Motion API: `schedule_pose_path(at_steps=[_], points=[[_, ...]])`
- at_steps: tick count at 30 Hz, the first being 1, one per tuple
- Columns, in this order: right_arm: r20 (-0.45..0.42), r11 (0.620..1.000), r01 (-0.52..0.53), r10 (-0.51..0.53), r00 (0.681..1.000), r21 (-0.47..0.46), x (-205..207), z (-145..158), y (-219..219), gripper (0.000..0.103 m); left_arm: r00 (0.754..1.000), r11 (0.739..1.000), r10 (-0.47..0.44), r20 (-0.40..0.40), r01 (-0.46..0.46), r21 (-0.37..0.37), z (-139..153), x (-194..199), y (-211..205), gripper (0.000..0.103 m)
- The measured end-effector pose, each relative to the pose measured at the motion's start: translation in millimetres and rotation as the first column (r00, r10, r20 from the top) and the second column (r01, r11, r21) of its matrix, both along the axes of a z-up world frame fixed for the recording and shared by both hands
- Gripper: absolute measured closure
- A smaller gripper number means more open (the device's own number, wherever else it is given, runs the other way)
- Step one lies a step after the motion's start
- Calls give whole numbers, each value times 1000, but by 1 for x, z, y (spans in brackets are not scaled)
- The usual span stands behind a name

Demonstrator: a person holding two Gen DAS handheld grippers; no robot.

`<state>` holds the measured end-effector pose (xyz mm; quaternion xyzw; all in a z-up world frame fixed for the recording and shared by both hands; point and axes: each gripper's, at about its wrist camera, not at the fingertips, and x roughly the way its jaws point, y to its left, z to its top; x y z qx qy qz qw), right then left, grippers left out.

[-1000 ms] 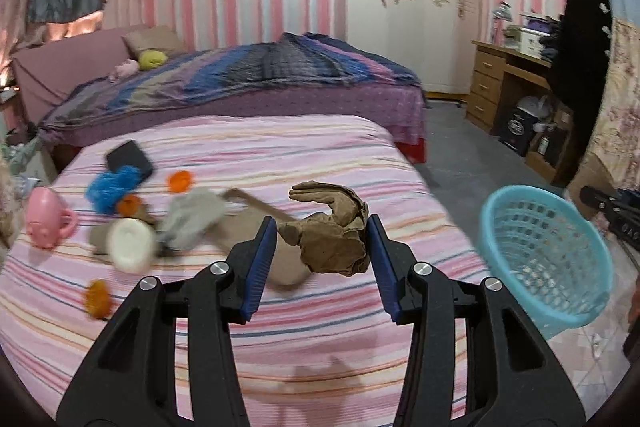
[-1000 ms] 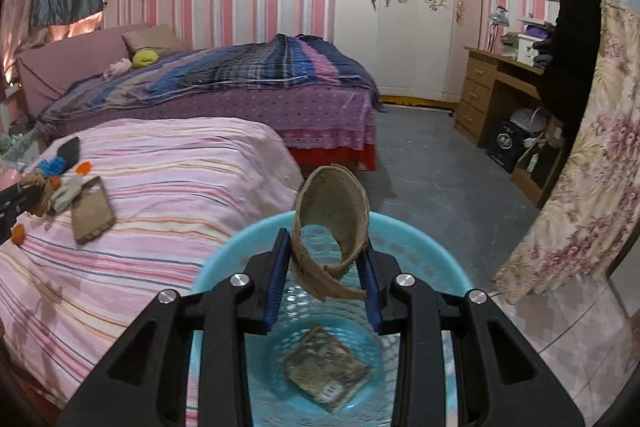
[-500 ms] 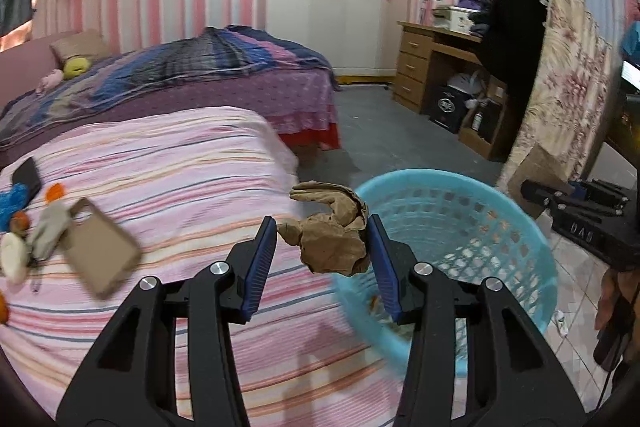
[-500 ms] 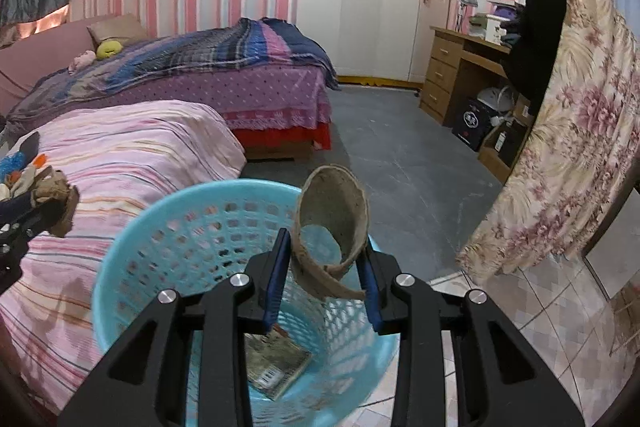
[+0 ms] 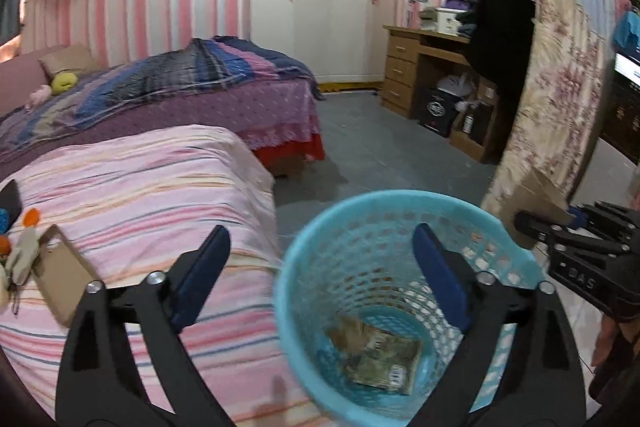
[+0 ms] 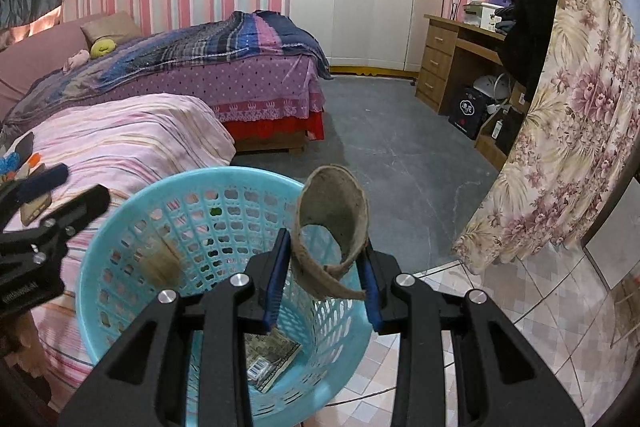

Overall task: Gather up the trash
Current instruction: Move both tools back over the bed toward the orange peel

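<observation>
Our left gripper (image 5: 320, 267) hangs over the round light-blue plastic mesh basket (image 5: 308, 291), and its jaws have just been opening: they now stand wide apart with nothing between them. In the right wrist view a blurred brown crumpled paper wad (image 6: 162, 267) shows inside the basket against its near wall. A flat printed paper packet (image 5: 376, 355) lies on the basket's floor.

Our right gripper (image 6: 324, 279) is clamped narrow on a curled strip of brown cardboard (image 6: 332, 227), held above the basket's rim on its right side.

The basket stands on the tiled floor (image 6: 540, 327) just beside the pink-striped bed cover (image 5: 140, 195). At the cover's left edge we see a flat brown cardboard piece (image 5: 66, 279), a pale grey rag (image 5: 22, 255) and small orange bits (image 5: 31, 217).
</observation>
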<state>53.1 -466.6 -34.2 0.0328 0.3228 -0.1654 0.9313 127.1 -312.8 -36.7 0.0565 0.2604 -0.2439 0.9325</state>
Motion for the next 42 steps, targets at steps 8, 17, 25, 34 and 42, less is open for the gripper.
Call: schedule_pose_path(at_steps=[8, 17, 25, 34, 42], points=[[13, 1000, -12, 12, 1000, 9, 7, 2, 10, 68, 995, 995, 103, -8, -103, -13, 7, 17, 45, 6], [10, 1000, -17, 18, 1000, -9, 20, 3, 36, 20, 987, 987, 163, -5, -163, 9, 13, 17, 94, 6], [33, 999, -54, 53, 998, 5, 29, 8, 65, 15, 969, 967, 247, 4, -247, 64, 15, 14, 166, 6], [42, 988, -156, 156, 987, -15, 49, 11, 120, 15, 910, 907, 413, 21, -413, 75, 22, 17, 273, 6], [46, 970, -243, 244, 969, -31, 64, 12, 179, 15, 866, 863, 499, -26, -494, 104, -5, 25, 332, 6]])
